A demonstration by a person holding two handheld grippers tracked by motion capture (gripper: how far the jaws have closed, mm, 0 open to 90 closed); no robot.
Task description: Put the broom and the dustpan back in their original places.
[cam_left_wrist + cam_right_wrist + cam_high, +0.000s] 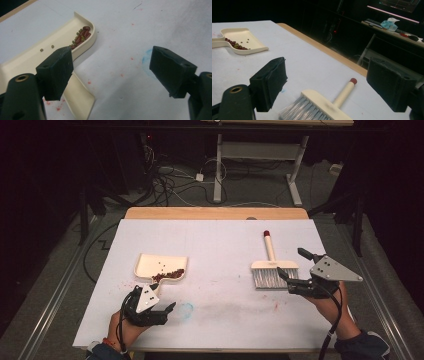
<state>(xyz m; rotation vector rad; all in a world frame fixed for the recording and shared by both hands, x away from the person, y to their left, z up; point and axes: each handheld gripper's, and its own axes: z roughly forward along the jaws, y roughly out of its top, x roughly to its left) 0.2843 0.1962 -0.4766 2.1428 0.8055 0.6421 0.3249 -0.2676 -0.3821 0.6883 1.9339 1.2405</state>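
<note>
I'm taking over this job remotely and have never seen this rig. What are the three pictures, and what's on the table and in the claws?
A person holds a two-jaw tool in each hand. The high view looks down on the table: left gripper near the dustpan, right gripper beside the brush. The other two cameras ride on the grippers, looking along their black jaws. The left gripper view shows the dustpan with beans in its corner; the right gripper view shows the brush below its jaws. Both grippers stand open and hold nothing.

High view overhead, facing forward; gripper views close, sharing dustpan (37,56).
</note>
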